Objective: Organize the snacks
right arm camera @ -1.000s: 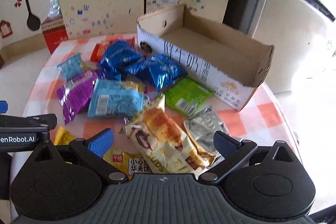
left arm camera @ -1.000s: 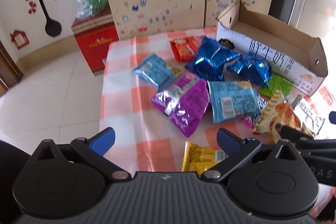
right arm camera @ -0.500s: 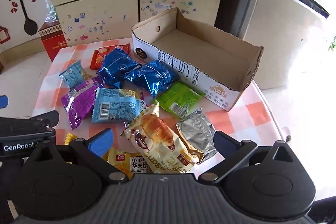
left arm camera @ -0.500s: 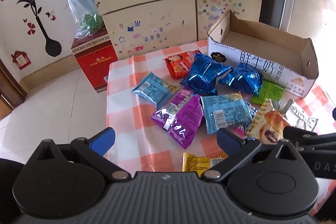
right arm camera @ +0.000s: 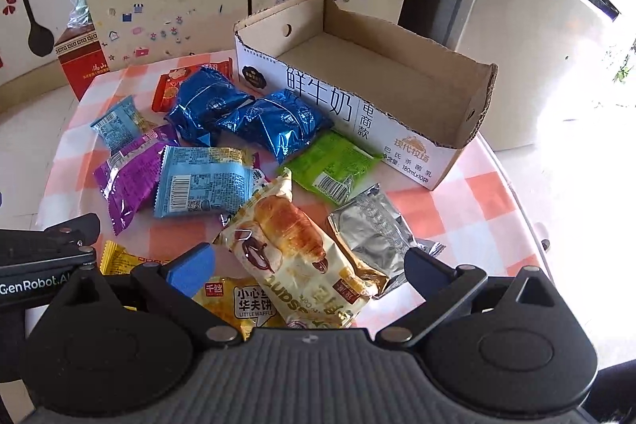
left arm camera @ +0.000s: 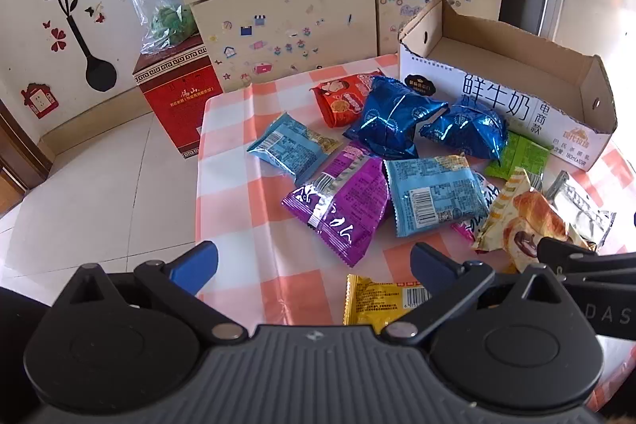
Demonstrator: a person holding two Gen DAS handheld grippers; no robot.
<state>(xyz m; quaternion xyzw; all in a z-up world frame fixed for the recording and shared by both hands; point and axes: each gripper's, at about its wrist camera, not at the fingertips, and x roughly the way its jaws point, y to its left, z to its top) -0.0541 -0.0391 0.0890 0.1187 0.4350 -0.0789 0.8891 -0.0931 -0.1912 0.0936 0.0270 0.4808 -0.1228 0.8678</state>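
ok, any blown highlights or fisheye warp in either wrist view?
Right wrist: the floor right of the table is blown out white, and the silver packet glares. Left wrist: exposure is milder, with clipping only at the far right edge; foil sheen on the blue packets. Both views bend the cabinet lines.

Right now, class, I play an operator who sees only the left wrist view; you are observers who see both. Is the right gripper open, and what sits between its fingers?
Observer: The right gripper is open, jaws wide apart, with the croissant packet framed between them.
Operator: Is anything hidden near my yellow barcode packet?
Observer: Yes, a second yellow packet, marked LITTLE WAFFLE, lies against the croissant packet's near end.
Operator: Is anything in the cardboard box?
Observer: No; all of its floor that shows is bare.
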